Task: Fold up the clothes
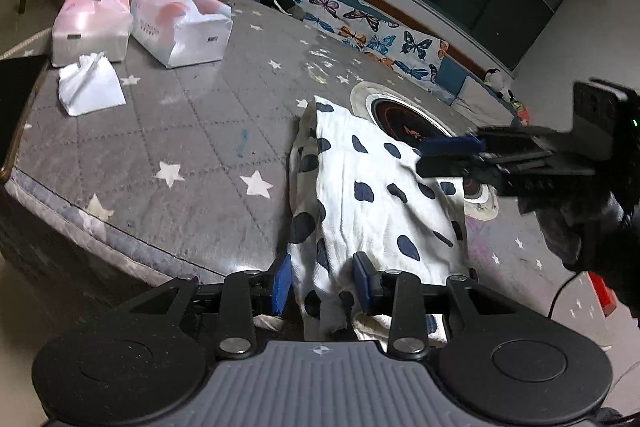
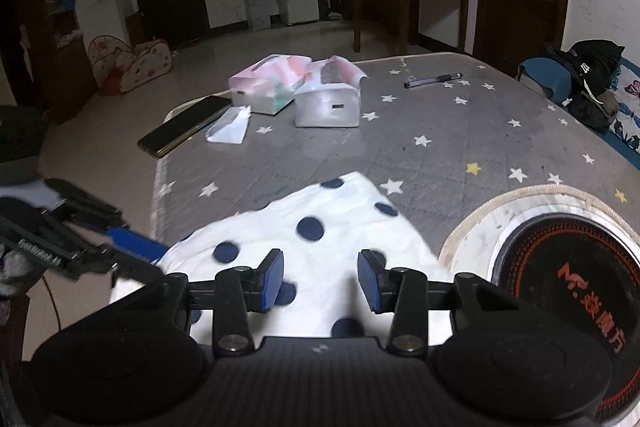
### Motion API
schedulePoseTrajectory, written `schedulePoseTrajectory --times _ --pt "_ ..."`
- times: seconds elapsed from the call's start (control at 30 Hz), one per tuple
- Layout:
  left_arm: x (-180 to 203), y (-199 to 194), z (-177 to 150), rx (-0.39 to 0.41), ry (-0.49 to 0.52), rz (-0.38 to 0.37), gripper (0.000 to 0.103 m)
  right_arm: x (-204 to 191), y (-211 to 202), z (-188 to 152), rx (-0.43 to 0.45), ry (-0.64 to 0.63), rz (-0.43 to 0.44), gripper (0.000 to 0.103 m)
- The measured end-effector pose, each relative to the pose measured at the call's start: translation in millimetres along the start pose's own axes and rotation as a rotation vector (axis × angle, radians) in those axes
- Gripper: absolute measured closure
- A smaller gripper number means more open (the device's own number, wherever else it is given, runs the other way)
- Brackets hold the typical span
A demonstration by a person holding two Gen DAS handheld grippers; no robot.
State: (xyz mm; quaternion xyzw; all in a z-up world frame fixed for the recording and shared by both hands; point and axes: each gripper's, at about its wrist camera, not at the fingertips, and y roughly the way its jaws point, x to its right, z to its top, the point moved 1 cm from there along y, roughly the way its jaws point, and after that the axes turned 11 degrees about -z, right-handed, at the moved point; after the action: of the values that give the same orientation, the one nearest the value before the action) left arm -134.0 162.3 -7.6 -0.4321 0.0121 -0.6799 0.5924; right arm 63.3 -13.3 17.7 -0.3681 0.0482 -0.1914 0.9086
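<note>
Garment (image 1: pixel 372 195) lies lengthwise away from left gripper (image 1: pixel 324 281), whose narrow jaws straddle its bunched hem.

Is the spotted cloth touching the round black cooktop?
Touching: left wrist view shows the cloth lying over the cooktop's near edge.

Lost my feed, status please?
Left tool around cloth edge. Right tool open over cloth. Nothing in the way.
</note>
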Motion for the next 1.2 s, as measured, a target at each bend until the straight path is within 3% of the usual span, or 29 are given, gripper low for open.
schedulePoseTrajectory --times 0.23,0.67,1.0,1.2 --pt "-11.7 0.2 -2.4 -0.006 -0.096 -0.044 0.07 6.9 -11.0 -17.0 -0.022 0.028 -0.029 0.062" --pt "19.2 28.0 -10.8 -0.077 -0.104 -0.117 0.07 49.0 -14.9 -38.3 -0.065 0.134 -0.155 0.062" --pt "78.2 94.9 -18.0 -0.192 -0.03 -0.244 0.068 56.6 -37.7 -47.9 -0.062 0.162 -0.213 0.062" --pt "119.5 149.7 -15.4 -0.265 0.037 -0.327 0.063 71.2 -69.1 -65.0 -0.048 0.209 -0.295 0.062"
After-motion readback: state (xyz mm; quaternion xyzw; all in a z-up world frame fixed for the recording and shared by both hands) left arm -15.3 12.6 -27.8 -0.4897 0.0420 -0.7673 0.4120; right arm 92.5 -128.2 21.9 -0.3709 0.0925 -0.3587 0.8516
